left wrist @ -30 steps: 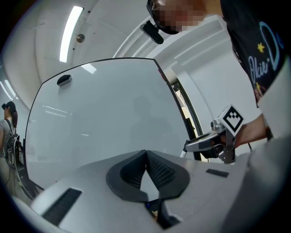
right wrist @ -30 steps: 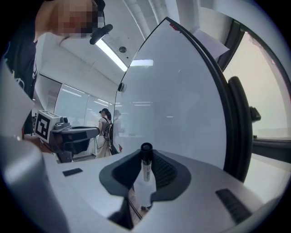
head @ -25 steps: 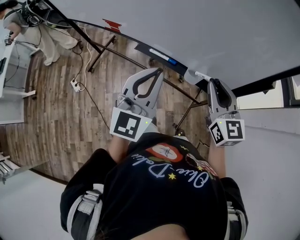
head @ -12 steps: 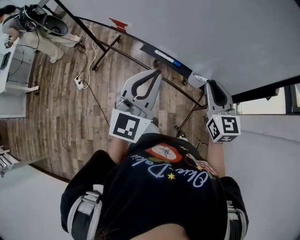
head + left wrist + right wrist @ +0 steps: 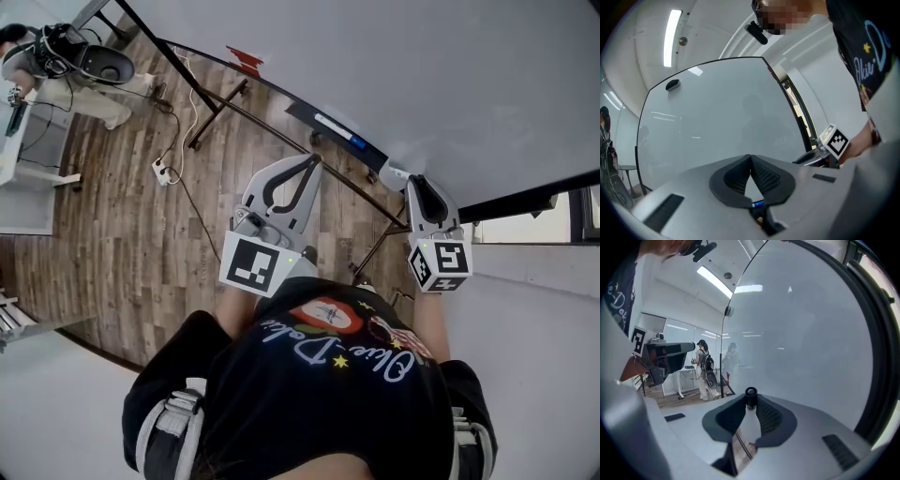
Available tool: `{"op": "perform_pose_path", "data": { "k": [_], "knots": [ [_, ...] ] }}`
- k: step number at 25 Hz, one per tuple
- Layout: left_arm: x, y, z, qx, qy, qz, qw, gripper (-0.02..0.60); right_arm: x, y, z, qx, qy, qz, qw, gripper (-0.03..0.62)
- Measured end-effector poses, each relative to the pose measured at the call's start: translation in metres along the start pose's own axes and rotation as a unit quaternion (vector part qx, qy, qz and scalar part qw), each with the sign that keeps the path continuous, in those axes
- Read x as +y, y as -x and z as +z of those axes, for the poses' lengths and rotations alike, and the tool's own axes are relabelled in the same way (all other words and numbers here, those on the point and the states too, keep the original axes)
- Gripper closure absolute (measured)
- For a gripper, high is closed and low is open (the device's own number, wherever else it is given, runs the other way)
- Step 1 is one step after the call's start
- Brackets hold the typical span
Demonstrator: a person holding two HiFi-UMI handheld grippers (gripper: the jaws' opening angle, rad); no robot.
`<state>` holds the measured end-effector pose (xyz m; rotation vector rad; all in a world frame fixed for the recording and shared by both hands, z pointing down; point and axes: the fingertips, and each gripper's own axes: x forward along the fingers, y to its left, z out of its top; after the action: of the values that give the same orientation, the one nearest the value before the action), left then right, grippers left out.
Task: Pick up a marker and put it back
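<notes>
A white marker (image 5: 749, 420) with a black end (image 5: 750, 396) is gripped in my right gripper (image 5: 750, 400), pointing at the whiteboard (image 5: 801, 348). From the head view, that marker (image 5: 394, 173) pokes out past the right gripper (image 5: 410, 181), just right of the board's tray (image 5: 314, 118). A second marker with a blue cap (image 5: 339, 131) lies on the tray. My left gripper (image 5: 314, 158) hangs below the tray with its jaws shut and nothing in them; its tips (image 5: 750, 157) touch in front of the whiteboard (image 5: 717, 117).
The whiteboard (image 5: 422, 75) stands on a black frame with legs (image 5: 211, 111) over a wooden floor. A power strip (image 5: 161, 172) and cables lie at left. A person (image 5: 56, 56) sits far upper left. A red object (image 5: 246, 58) sits at the tray's left end.
The head view has tilted, so tray and board sit lower in the picture. Both grippers have edged slightly closer to the board; the right still holds the marker.
</notes>
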<state>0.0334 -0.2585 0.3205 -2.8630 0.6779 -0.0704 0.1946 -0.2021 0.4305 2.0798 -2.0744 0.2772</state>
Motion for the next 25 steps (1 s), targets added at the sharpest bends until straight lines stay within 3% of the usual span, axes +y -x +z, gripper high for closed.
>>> {"op": "perform_pose_path", "data": {
  "k": [21,25],
  "knots": [
    [0.0011,-0.0008,0.0004,-0.005,0.015,0.003,0.9999,0.578,0.0040,-0.0015,-0.0057,-0.001,0.017,0.000,1.000,0.526],
    [0.0022,-0.0004,0.0020,-0.006,0.015,0.005,0.9999,0.578,0.0051,-0.0008,-0.0063,0.000,0.016,0.004,1.000,0.495]
  ]
}}
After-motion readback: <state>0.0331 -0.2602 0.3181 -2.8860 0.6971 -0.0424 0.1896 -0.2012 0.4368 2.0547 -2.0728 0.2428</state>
